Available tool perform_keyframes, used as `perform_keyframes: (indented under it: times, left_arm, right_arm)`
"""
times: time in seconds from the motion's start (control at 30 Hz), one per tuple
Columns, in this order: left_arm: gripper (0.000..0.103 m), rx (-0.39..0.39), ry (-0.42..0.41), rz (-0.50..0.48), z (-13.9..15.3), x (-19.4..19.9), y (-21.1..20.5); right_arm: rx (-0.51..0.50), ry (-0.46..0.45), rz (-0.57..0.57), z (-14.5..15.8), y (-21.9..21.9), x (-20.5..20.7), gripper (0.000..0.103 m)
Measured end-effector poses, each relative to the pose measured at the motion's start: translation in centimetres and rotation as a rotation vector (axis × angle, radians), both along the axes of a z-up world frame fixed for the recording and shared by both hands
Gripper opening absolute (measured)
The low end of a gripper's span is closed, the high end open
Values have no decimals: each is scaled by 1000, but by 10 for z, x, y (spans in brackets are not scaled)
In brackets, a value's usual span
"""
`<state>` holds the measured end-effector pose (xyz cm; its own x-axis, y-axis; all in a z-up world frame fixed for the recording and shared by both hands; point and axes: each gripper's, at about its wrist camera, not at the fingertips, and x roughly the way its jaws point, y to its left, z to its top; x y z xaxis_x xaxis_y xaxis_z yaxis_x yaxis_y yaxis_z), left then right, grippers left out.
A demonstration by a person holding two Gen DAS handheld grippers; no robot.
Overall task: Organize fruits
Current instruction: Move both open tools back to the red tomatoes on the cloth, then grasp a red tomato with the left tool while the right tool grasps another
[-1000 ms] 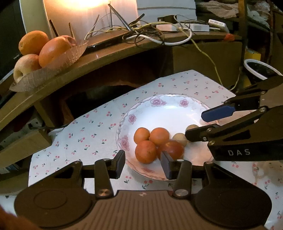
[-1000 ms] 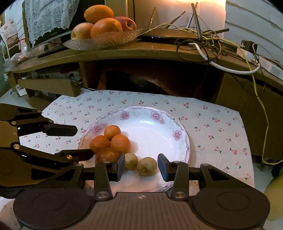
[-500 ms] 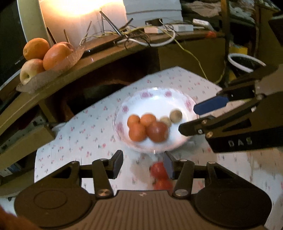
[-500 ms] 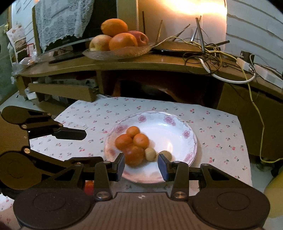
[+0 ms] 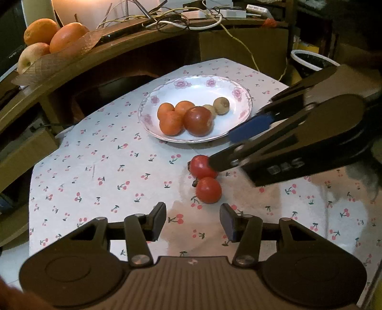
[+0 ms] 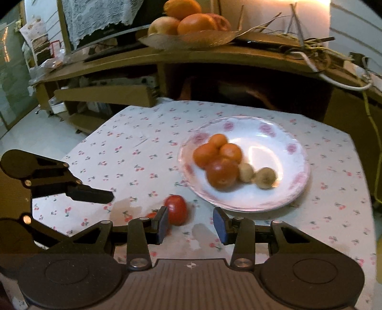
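Observation:
A white flowered plate point(image 5: 205, 91) point(image 6: 269, 147) holds three oranges point(image 5: 170, 119), a large tomato point(image 5: 198, 121) and two small brown fruits point(image 5: 221, 103). Two red tomatoes point(image 5: 208, 190) point(image 6: 176, 213) lie side by side on the cherry-print cloth, in front of the plate. My left gripper point(image 5: 193, 221) is open just short of the nearer tomato, nothing between its fingers. My right gripper point(image 6: 191, 225) point(image 5: 234, 145) is open too. Its left finger point(image 6: 161, 224) is beside one tomato and hides most of the other.
A glass dish of oranges and an apple point(image 5: 47, 43) point(image 6: 188, 23) sits on the wooden shelf behind the table, with tangled cables point(image 5: 167, 21) beside it. A white-rimmed bucket point(image 5: 310, 59) stands past the table's far right corner. A damp patch point(image 5: 181, 209) marks the cloth.
Both grippers have drawn back from the plate toward the near side of the table. The two tomatoes on the cloth have come into view. The left jaws stand slightly wider.

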<state>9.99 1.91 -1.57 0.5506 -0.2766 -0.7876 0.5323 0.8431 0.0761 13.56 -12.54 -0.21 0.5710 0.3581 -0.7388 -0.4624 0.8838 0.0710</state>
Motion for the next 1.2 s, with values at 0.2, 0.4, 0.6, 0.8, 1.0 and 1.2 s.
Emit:
perform_keyframes:
  times: [0.2,0.4,0.6,0.8,1.0,1.2]
  left_arm:
    - [55,-12,8,-5,-3,0,-1]
    - [55,-20,15,-3,-5,5,-7]
    - [55,-21,23,-25,-12,9,-15]
    - [55,-23,17,-20,-17,17,-26]
    - [53,-14,16,-10,-23,23,-31]
    - [37,-47,38,8,-22,24,-29]
  right_arm:
    - [27,55,4,-15,12,14,41]
    - [80,114,-8,-21,12,27,37]
    - [142,191,-54,-19,-9,32,26]
    - [127,196,-52,-18,-15,26,26]
    - [89,193,-18,-22,-5,32,27]
    - [82,200,-17,-19,-17,27,26]
